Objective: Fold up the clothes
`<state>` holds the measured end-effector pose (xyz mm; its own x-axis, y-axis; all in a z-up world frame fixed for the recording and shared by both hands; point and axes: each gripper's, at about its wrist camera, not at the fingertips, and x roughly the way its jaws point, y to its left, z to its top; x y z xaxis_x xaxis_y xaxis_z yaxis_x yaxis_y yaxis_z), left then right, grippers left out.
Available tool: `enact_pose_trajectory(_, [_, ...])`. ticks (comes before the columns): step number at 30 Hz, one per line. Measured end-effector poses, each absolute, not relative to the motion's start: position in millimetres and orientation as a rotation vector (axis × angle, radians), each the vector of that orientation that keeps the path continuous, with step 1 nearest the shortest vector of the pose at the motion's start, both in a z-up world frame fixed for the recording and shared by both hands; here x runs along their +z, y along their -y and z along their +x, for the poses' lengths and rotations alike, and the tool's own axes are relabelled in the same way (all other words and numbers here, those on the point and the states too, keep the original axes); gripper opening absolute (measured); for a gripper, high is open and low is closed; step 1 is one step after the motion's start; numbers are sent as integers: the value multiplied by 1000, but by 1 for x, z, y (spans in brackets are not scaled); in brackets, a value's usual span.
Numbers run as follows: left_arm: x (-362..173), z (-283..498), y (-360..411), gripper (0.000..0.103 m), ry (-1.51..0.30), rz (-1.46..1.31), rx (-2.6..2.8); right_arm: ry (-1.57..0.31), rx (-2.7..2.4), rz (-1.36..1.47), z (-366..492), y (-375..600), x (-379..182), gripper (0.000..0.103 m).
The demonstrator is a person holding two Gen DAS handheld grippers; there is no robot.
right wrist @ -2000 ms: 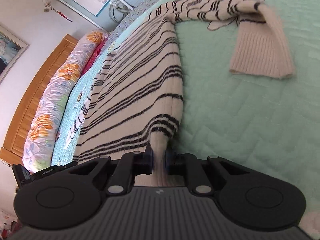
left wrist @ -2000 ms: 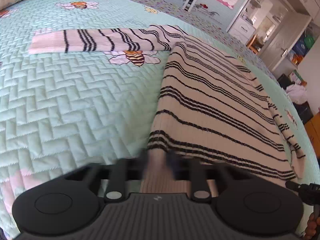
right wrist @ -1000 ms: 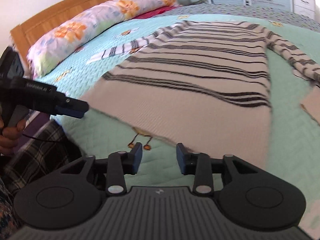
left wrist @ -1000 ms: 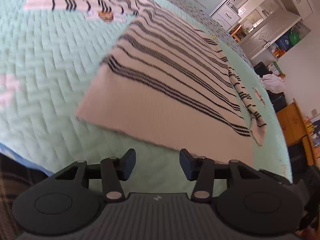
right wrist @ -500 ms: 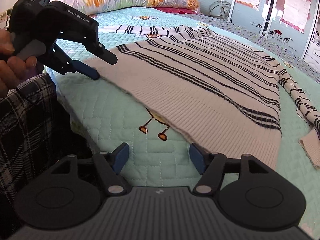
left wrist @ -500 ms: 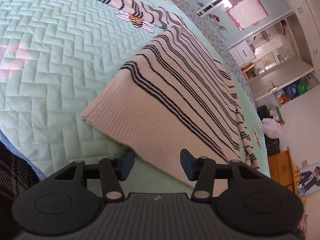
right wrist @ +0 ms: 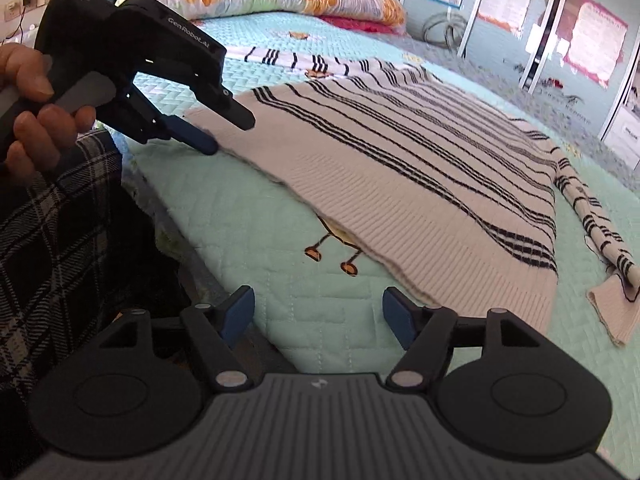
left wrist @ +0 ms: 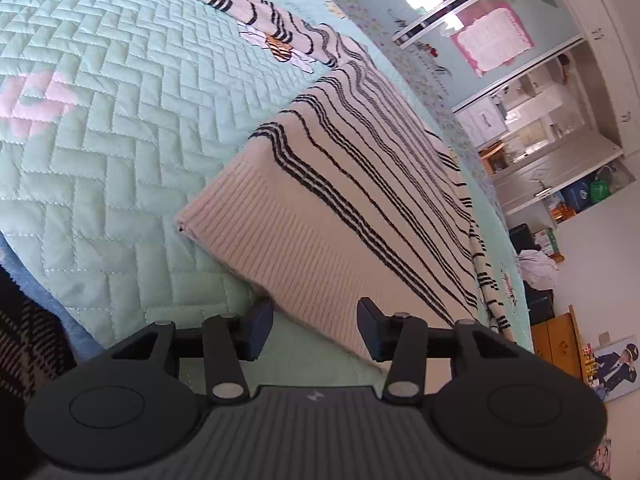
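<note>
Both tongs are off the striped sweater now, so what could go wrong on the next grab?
The hem is two layers, so the left tongs, open at its edge, might catch only the top one. The right tongs, just opened wider, hang over bare quilt and could pinch it. The right sleeve lies bunched and may drag.

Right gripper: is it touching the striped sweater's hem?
Apart. The right wrist view shows the right gripper open over bare quilt, with the striped sweater hem lying beyond its fingertips.
</note>
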<state>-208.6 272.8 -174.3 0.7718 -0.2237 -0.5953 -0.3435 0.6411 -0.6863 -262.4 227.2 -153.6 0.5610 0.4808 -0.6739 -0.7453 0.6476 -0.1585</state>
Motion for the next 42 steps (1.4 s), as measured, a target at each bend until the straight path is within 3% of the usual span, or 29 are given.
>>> enact_pose_trajectory(8, [-175, -205, -280, 47, -713, -989, 67, -566, 808, -460, -260, -247, -140, 71])
enact_pose_trajectory(14, [-166, -206, -276, 35, -699, -1007, 55, -584, 852, -463, -265, -252, -141, 71])
enact_pose_trajectory(20, [-149, -204, -270, 35, -686, -991, 23, -577, 851, -449, -262, -253, -144, 71])
enact_pose_trajectory(42, [-175, -189, -263, 35, -796, -1074, 19, -637, 968, -420, -243, -283, -149, 71])
